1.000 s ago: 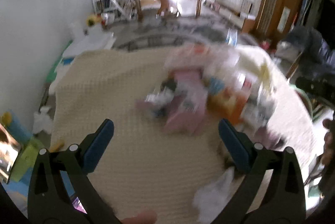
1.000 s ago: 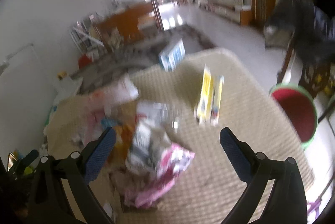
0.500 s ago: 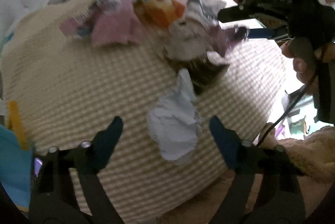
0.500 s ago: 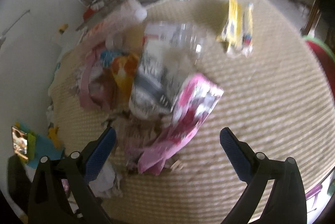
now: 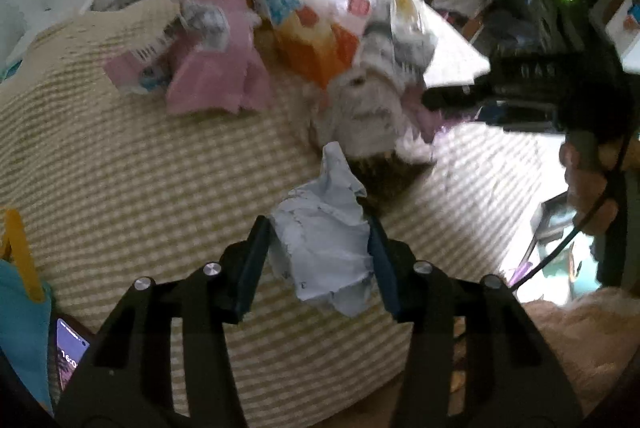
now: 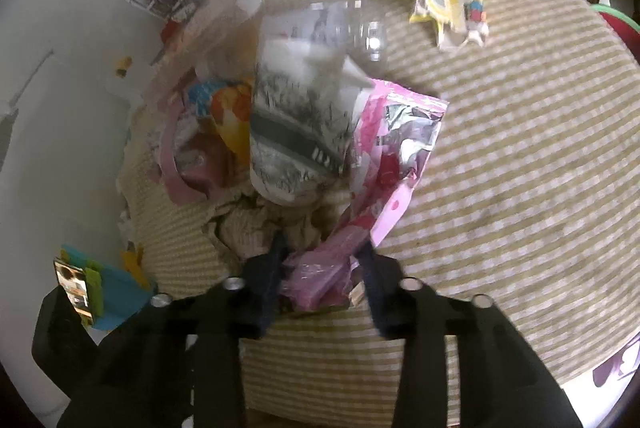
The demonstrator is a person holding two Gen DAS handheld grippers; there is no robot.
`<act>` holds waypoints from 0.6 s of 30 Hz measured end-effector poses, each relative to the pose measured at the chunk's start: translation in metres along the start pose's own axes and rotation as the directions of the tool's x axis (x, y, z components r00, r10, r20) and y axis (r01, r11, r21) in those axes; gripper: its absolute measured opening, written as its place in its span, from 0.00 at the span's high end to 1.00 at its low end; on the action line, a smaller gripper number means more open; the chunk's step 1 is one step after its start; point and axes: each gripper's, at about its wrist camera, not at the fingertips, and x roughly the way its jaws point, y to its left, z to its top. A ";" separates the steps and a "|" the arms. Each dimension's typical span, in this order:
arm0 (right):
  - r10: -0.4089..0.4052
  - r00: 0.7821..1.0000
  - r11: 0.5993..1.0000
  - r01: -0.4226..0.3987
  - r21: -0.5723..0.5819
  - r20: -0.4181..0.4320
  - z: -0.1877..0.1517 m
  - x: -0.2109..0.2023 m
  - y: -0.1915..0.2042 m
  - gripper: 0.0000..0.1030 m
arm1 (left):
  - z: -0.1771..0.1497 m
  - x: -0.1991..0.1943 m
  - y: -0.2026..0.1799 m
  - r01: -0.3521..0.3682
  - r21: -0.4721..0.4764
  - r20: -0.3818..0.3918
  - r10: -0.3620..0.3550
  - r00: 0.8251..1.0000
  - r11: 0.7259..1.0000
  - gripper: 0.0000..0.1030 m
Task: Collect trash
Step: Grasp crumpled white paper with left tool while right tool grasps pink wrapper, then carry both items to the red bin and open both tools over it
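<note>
Crumpled white paper (image 5: 324,248) between closing left tool (image 5: 320,264) jaws, pink wrapper (image 6: 320,268) pinched in right tool (image 6: 320,264)

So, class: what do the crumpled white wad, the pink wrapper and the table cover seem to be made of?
Crumpled white wad: probably matte paper or tissue, sharply creased. Pink wrapper: likely glossy plastic film with a silvery lining. Table cover: woven fabric, ribbed in beige and white stripes.
</note>
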 end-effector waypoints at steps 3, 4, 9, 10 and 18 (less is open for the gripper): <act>-0.006 0.999 1.000 0.006 -0.012 0.054 0.005 -0.017 0.000 0.72 | 0.011 -0.011 0.004 0.011 -0.040 0.046 -0.009 0.999 0.999 0.54; -0.009 0.998 1.000 0.010 -0.015 0.067 0.005 -0.020 0.000 0.72 | 0.014 -0.015 0.005 0.015 -0.050 0.062 -0.012 0.998 0.999 0.54; -0.039 0.987 0.998 0.047 -0.046 0.157 0.009 -0.042 0.005 0.73 | 0.039 -0.038 0.000 0.030 -0.078 0.168 -0.017 0.986 0.997 0.54; -0.046 0.984 0.997 0.056 -0.054 0.172 0.009 -0.046 0.006 0.73 | 0.045 -0.040 -0.002 0.032 -0.084 0.185 -0.016 0.983 0.996 0.54; -0.103 0.948 0.985 0.138 -0.101 0.300 0.006 -0.077 0.009 0.73 | 0.090 -0.043 -0.022 0.085 -0.079 0.249 -0.063 0.967 0.993 0.54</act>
